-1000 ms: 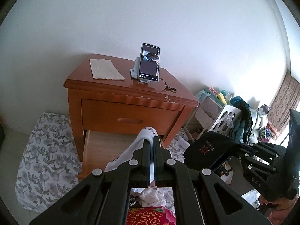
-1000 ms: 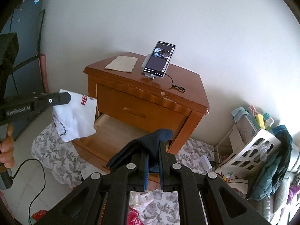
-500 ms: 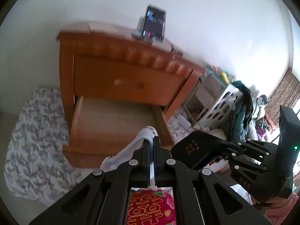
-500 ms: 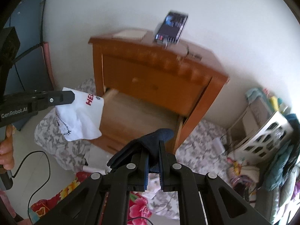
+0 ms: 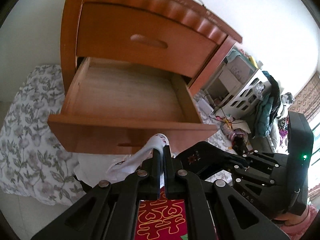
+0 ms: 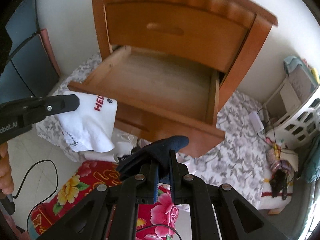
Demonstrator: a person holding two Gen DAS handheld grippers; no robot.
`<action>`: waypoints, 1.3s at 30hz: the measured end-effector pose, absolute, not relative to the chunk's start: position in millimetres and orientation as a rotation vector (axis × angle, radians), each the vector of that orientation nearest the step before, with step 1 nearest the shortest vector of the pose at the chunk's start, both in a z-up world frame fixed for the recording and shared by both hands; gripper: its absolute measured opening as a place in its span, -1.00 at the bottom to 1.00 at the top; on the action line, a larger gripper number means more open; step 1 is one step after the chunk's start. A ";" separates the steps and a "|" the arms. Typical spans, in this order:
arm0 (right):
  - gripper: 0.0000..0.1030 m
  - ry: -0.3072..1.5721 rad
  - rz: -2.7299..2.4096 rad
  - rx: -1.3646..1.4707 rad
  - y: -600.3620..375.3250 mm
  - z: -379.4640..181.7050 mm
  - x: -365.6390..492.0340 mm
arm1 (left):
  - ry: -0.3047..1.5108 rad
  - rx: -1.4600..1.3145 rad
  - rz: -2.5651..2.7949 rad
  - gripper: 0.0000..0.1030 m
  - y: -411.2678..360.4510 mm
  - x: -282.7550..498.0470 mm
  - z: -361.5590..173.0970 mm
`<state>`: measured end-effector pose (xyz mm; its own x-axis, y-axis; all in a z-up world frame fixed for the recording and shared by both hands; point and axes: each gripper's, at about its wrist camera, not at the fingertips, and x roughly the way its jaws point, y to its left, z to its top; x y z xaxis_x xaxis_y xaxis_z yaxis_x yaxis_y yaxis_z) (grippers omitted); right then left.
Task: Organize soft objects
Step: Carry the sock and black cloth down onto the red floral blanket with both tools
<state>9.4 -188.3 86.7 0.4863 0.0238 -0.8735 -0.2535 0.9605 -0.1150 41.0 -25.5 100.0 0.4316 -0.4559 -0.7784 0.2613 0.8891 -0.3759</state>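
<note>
1. The left gripper (image 5: 161, 150) is clenching a white printed cloth (image 6: 90, 124), which is hanging just in front of the open drawer (image 5: 128, 100), likely so it can drop in.
2. The right gripper (image 6: 163, 156) is pinching a dark blue sock (image 6: 166, 146), also just in front of the drawer, near its front right corner.
3. The drawer is standing pulled out and bare inside, apparently waiting to receive both soft pieces.

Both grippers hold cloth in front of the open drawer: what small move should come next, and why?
Probably carry both forward over the open drawer: the left gripper pinches the white cloth, the right gripper the dark cloth, both short of its front.
</note>
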 end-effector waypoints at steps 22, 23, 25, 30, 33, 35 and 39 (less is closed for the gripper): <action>-0.82 1.180 0.129 -0.241 -183.9 14.7 39.3 | 1.192 -0.207 -0.381 -0.96 -36.4 63.3 12.4; -0.82 1.190 0.129 -0.244 -183.7 9.3 40.1 | 1.205 -0.208 -0.374 -0.96 -36.5 64.3 5.8; -0.82 1.210 0.125 -0.248 -183.9 0.3 41.8 | 1.234 -0.220 -0.366 -0.96 -36.1 66.7 -6.7; -0.82 1.265 0.125 -0.229 -188.4 -25.1 45.3 | 1.304 -0.252 -0.331 -0.96 -31.7 69.2 -35.4; -0.80 1.286 0.129 -0.241 -189.4 -36.9 45.2 | 1.324 -0.242 -0.323 -0.96 -31.1 68.7 -44.0; -0.80 1.296 0.129 -0.242 -190.4 -42.7 45.4 | 1.335 -0.238 -0.319 -0.96 -31.7 69.5 -48.4; -0.79 1.310 0.126 -0.235 -192.2 -51.2 46.0 | 1.357 -0.237 -0.308 -0.86 -32.8 69.8 -55.7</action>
